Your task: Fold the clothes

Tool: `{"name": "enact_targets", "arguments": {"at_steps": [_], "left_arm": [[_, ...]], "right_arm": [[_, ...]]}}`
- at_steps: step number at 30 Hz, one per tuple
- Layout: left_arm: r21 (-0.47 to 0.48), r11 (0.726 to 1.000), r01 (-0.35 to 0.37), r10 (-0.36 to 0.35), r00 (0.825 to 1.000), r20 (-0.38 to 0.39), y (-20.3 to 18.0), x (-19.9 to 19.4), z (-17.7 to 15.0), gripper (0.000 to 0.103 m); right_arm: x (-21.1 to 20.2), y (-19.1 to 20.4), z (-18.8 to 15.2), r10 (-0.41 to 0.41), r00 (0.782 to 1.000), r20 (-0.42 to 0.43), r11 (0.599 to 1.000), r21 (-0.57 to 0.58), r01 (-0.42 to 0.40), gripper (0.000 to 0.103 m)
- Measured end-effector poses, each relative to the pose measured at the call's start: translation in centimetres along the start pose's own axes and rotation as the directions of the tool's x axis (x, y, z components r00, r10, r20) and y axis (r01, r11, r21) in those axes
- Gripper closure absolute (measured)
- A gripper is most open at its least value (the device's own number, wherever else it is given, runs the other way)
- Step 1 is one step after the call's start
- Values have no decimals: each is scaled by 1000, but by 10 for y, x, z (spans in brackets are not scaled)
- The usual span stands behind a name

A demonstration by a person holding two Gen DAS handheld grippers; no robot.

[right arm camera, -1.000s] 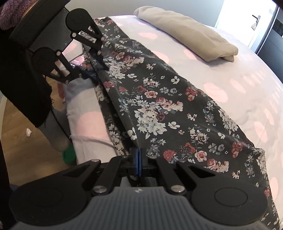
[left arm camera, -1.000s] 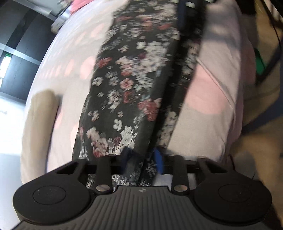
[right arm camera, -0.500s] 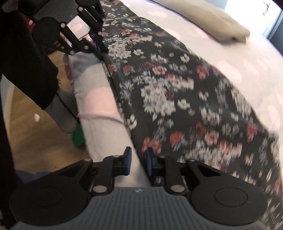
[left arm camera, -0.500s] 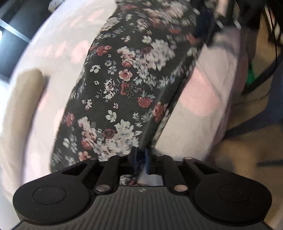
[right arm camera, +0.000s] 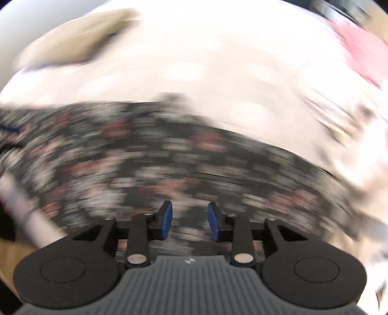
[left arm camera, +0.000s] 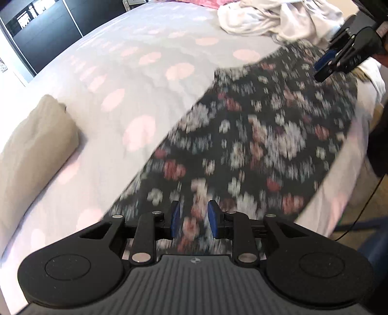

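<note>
A dark floral garment lies folded lengthwise along the near edge of the bed; in the right wrist view the floral garment is a blurred band. My left gripper hovers over one end of it, jaws opening, nothing pinched between the blue pads. My right gripper hangs over the cloth too, jaws opening and holding nothing; the right gripper also shows at the far end of the garment in the left wrist view.
The bed has a pale sheet with pink spots. A folded beige garment lies at the left. A heap of white and pink clothes sits at the far end. Floor and a cable lie beyond the bed's right edge.
Both grippers let go of the garment's edge and opened. Both swung up and away over the bed, rolling as they went. The garment now lies flat on the sheet.
</note>
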State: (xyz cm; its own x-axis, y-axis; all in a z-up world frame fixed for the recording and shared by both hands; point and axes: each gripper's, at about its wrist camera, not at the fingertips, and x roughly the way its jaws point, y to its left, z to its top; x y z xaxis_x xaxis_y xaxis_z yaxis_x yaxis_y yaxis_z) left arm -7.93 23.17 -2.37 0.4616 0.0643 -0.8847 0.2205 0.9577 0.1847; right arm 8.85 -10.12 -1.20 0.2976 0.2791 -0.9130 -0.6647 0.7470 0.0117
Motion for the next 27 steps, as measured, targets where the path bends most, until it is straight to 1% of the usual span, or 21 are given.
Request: {"name": "enact_targets", "arguments": {"at_steps": [1, 3, 4, 6, 8, 10, 13, 15, 19, 21, 23, 25, 27], "left_arm": [[-3, 1000, -3, 3, 1000, -5, -1, 5, 6, 80], [-8, 1000, -9, 9, 1000, -14, -3, 14, 19, 78], [-11, 1000, -12, 12, 1000, -18, -4, 19, 26, 78], [-9, 1000, -19, 18, 999, -32, -6, 28, 38, 77], [-2, 1000, -23, 23, 999, -45, -8, 35, 47, 76], [-12, 1000, -19, 18, 998, -59, -8, 43, 54, 76], [-28, 999, -30, 27, 996, -84, -7, 54, 59, 75], [-36, 998, -45, 41, 994, -100, -4, 59, 57, 75], [-121, 989, -83, 67, 989, -130, 21, 58, 43, 75], [-196, 975, -107, 81, 987, -136, 43, 50, 30, 75], [-275, 951, -139, 104, 985, -136, 71, 37, 15, 75], [-351, 920, -176, 134, 981, -141, 101, 22, -3, 73], [-418, 880, -223, 172, 972, -157, 133, 6, -25, 71]], "right_arm": [[0, -22, 0, -31, 999, -15, 998, 60, 32, 66], [0, -62, -9, -56, 997, -46, 984, 168, 63, 59], [2, -78, -16, -62, 996, -57, 976, 206, 72, 58], [7, -101, -29, -72, 995, -68, 960, 266, 88, 53], [12, -123, -43, -80, 994, -79, 941, 324, 101, 52], [20, -137, -52, -55, 994, -90, 928, 364, 85, 52], [30, -150, -58, 5, 997, -71, 909, 416, 25, 52], [36, -152, -59, 19, 998, -62, 904, 428, 9, 49], [37, -147, -54, -1, 997, -82, 908, 417, 35, 45], [33, -142, -51, -28, 996, -86, 910, 410, 61, 47], [21, -132, -47, -88, 994, -69, 915, 389, 108, 52], [8, -117, -41, -168, 985, -35, 921, 351, 169, 52], [-3, -101, -35, -236, 972, 3, 924, 311, 223, 52]]}}
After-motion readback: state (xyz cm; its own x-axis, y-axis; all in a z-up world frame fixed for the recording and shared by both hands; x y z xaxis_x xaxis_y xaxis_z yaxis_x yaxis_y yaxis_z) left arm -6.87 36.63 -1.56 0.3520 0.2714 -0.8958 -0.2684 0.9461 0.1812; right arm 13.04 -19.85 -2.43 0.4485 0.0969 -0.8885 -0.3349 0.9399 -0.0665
